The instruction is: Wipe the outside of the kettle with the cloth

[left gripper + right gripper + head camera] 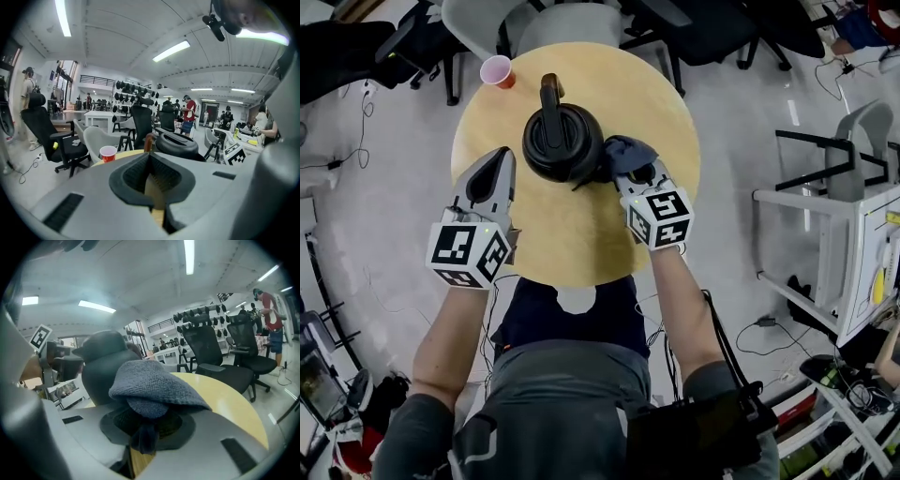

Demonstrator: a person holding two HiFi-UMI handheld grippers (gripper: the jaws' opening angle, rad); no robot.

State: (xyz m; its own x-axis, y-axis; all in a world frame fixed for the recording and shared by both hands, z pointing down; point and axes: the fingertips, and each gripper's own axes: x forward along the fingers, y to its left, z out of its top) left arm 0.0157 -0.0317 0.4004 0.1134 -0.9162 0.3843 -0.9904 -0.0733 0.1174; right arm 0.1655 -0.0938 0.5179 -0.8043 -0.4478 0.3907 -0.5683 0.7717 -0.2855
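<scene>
A black kettle (562, 141) with a brown-tipped handle stands upright near the middle of the round wooden table (581, 234). My right gripper (635, 174) is shut on a blue-grey cloth (625, 154), which lies against the kettle's right side. In the right gripper view the cloth (152, 387) bunches over the jaws with the kettle (104, 366) just behind it. My left gripper (494, 172) is shut and holds nothing, a little left of the kettle and apart from it. The left gripper view shows the kettle (176, 144) ahead to the right.
A red paper cup (497, 71) stands at the table's far left edge, also seen as the cup (108, 153) in the left gripper view. Office chairs (553, 23) ring the far side of the table. A white rack (853, 234) stands to the right.
</scene>
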